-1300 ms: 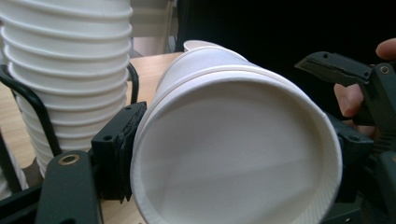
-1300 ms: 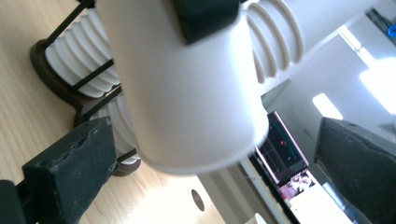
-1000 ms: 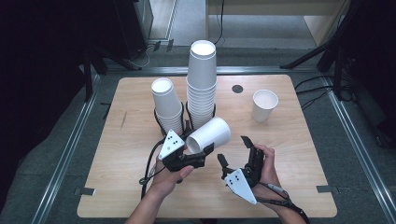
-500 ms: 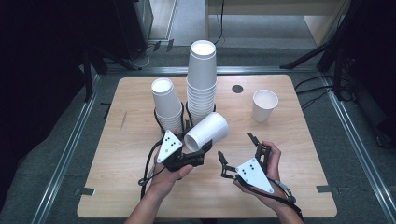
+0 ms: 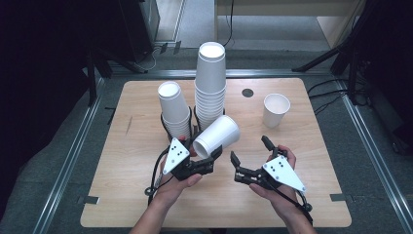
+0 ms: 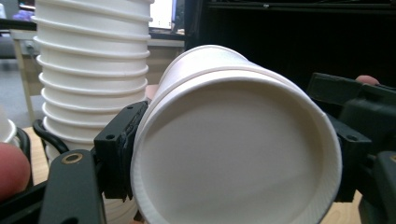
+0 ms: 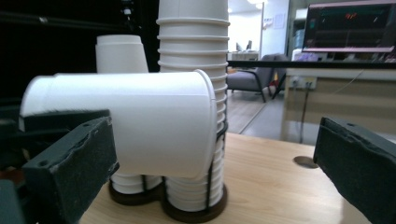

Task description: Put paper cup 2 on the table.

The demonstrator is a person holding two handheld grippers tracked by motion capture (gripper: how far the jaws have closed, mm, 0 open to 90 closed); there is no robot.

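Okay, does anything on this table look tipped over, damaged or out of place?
Nothing is spilled or damaged. The one cup lying sideways is clamped in the left gripper, not fallen. A lone upright cup stands apart from the two stacks.

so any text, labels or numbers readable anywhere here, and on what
Nothing legible: the paper cup in the left gripper, the cup stacks and the single cup are plain white.
The monitor in the right gripper view shows red figures, too blurred to read.
A wall notice is too small to read.
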